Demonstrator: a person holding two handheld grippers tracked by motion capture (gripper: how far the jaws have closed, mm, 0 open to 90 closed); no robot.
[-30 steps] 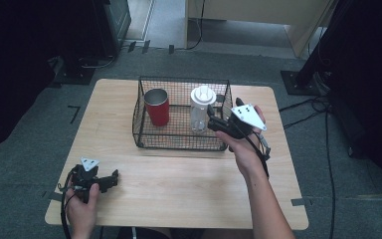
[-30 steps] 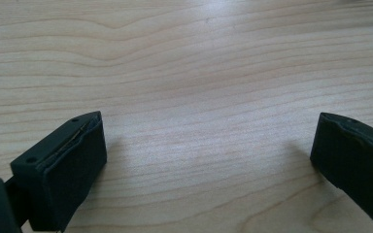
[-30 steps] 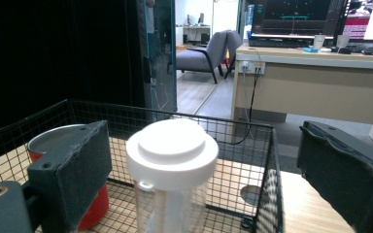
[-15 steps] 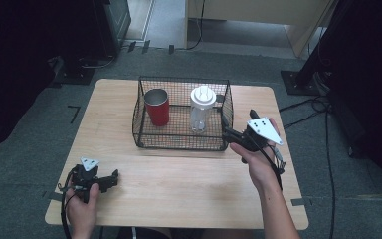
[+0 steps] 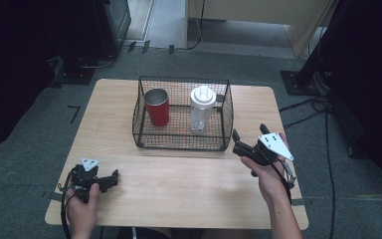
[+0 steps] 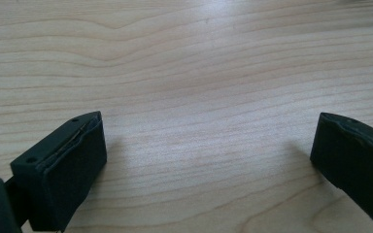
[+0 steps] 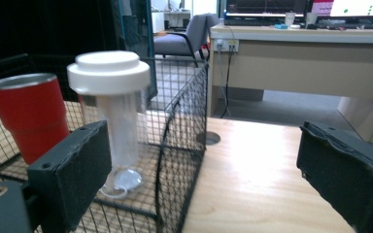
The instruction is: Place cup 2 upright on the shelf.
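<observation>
Bottle (image 5: 202, 107) with white lid stands upright inside wire basket (image 5: 227, 130), beside red cup (image 5: 156, 106). Right tongs (image 5: 237, 141) hang open and empty just outside the mesh; swinging sideways, they could snag the wire. Left tongs (image 5: 110, 177) rest open, empty, on counter (image 5: 179, 179).

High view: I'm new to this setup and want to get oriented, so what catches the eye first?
A black wire basket stands mid-table, holding a red tumbler at left and a clear bottle with a white lid at right, both upright. The right gripper hovers open just outside the basket's right corner.
</observation>
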